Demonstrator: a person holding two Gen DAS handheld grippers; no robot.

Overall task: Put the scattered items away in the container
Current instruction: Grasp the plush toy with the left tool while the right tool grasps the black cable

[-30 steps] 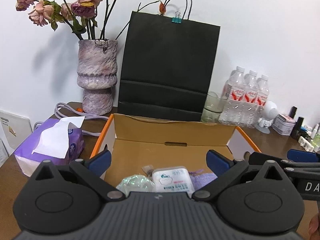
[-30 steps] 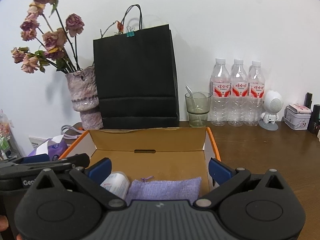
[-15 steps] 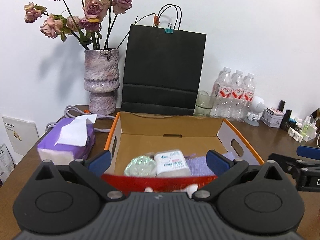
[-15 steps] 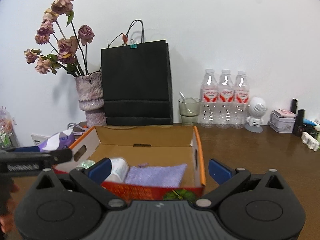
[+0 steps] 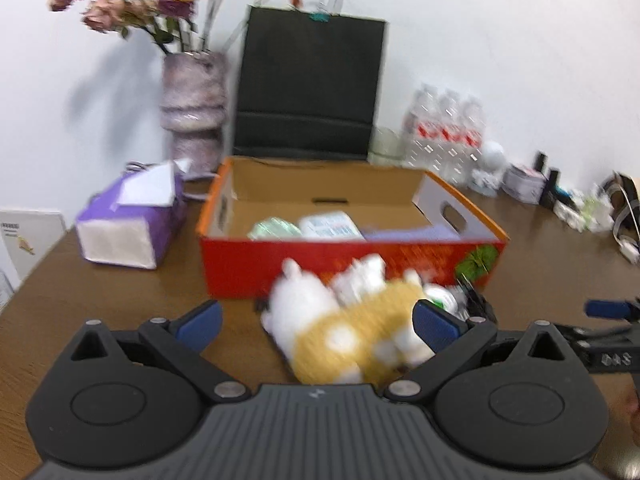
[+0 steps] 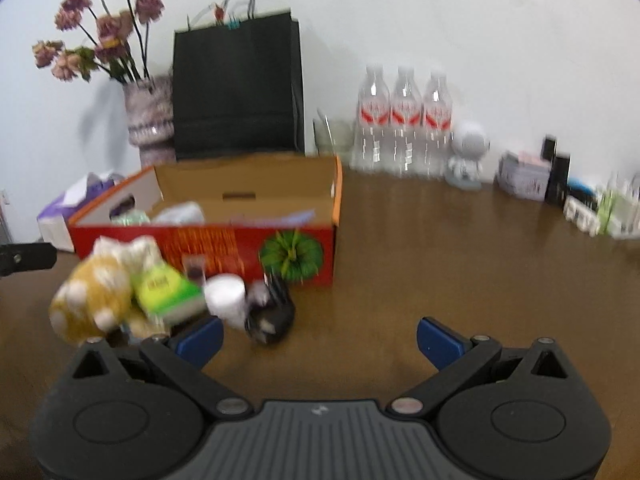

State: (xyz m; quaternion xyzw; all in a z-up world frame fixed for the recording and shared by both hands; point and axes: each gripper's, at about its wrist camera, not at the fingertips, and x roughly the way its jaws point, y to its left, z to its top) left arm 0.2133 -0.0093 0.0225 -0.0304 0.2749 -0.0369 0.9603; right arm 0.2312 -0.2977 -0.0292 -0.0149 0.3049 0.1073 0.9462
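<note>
Just in front of an open red and orange cardboard box (image 5: 348,264), a blurred pile waits on the brown tabletop (image 6: 440,248): a yellow and white plush toy (image 5: 352,332), a green packet (image 6: 168,290), a white cylinder (image 6: 226,298) and a black clip bundle (image 6: 272,312). Inside the box lie a wipes pack (image 5: 330,226), a greenish round item (image 5: 274,228) and a purple cloth (image 5: 408,234). Both the left tool (image 5: 316,322) and the right tool (image 6: 320,338) hover spread wide, gripping nothing. A purple tissue pack (image 5: 130,216) sits left of the box; a black paper bag (image 5: 308,88) stands behind it.
</note>
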